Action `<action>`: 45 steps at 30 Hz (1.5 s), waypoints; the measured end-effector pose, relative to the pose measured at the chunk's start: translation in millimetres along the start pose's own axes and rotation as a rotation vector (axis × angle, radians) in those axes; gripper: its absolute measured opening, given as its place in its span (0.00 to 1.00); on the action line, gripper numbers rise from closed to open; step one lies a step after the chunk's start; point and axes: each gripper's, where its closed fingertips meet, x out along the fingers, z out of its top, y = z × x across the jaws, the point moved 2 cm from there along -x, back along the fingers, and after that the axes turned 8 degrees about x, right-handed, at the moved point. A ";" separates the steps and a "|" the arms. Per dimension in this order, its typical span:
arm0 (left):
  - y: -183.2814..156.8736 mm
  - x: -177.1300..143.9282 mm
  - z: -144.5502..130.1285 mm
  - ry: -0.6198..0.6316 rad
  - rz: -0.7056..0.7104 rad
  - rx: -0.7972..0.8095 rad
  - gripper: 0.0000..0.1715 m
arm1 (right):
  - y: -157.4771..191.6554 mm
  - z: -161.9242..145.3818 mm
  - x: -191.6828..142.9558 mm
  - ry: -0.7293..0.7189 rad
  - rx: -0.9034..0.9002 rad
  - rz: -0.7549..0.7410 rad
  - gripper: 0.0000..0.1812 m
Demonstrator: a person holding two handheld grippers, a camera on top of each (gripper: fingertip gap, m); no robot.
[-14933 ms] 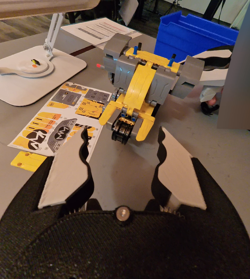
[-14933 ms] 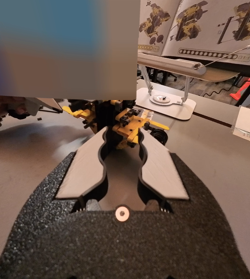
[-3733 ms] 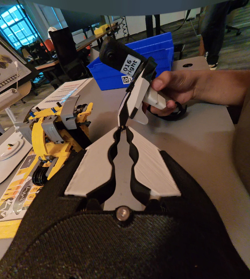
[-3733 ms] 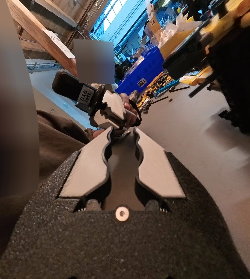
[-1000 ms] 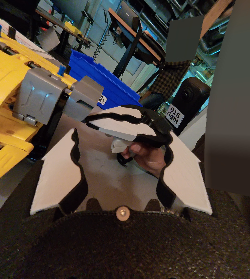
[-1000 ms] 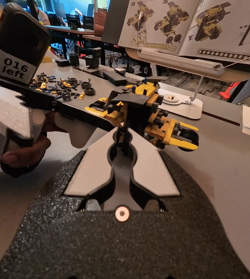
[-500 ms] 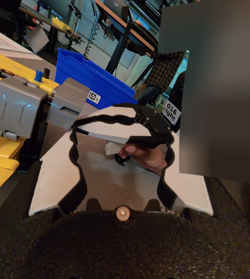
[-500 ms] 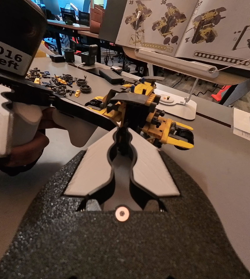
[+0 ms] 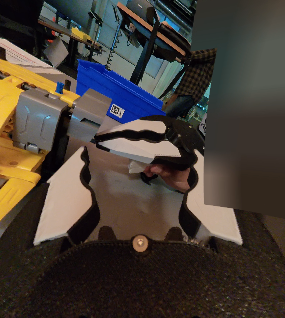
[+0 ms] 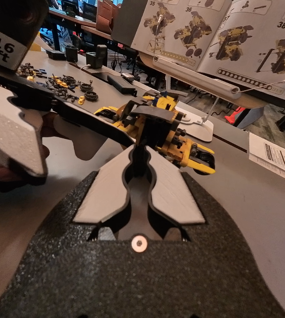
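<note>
the left gripper [image 9: 138,168] stands with its jaws spread wide and nothing between them; only bare grey table [image 9: 129,192] shows in the gap. its left finger tip lies just beside the dark underside of the yellow-and-grey brick-built vehicle model [image 9: 26,123], which sits to the left of this gripper. whether the tip touches the model cannot be told.

the right gripper [image 10: 139,146] has its jaws drawn almost together, tips nearly meeting. a small dark piece appears pinched at the tips, pressed against the black lower frame of the vehicle model [image 10: 157,127]; the piece is too small and dark to identify. seen from the left wrist view, the right gripper [image 9: 96,141] reaches in from the right with its tips at the lower edge of the model's grey side panel [image 9: 88,118]. the narrow closure suits a fine contact at one point, and the wide left jaws sit close enough to steady the model, judged from position alone.

beyond the right gripper's tips, an open instruction booklet [image 10: 224,34] rests on a white stand [image 10: 198,125], angled toward the work. ahead and to the left lie loose small parts [image 10: 73,86] on the table. a blue bin [image 9: 117,96] stands behind the model, past the left gripper's tips. a printed sheet [image 10: 276,154] lies to the right of the right gripper.
</note>
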 end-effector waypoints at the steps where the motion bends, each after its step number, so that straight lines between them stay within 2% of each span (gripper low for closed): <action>1: 0.1 0.5 1.3 -0.002 -0.003 0.008 0.67 | 0.3 0.0 0.1 0.001 -0.006 -0.004 0.04; 15: -2.4 7.2 1.0 0.021 -0.035 0.050 0.68 | -0.1 -2.0 0.4 0.002 -0.080 -0.054 0.04; 39: -8.7 -0.8 -3.6 0.019 -0.031 0.094 0.66 | 1.3 -2.5 0.0 0.041 -0.031 -0.023 0.04; 43: -1.7 -4.4 -4.0 0.031 0.016 0.096 0.61 | -1.3 -3.9 -5.0 0.089 -0.085 -0.014 0.04; 45: -0.9 -8.0 -3.8 0.033 0.015 0.094 0.56 | -3.4 -15.4 -8.5 0.205 -0.129 0.031 0.04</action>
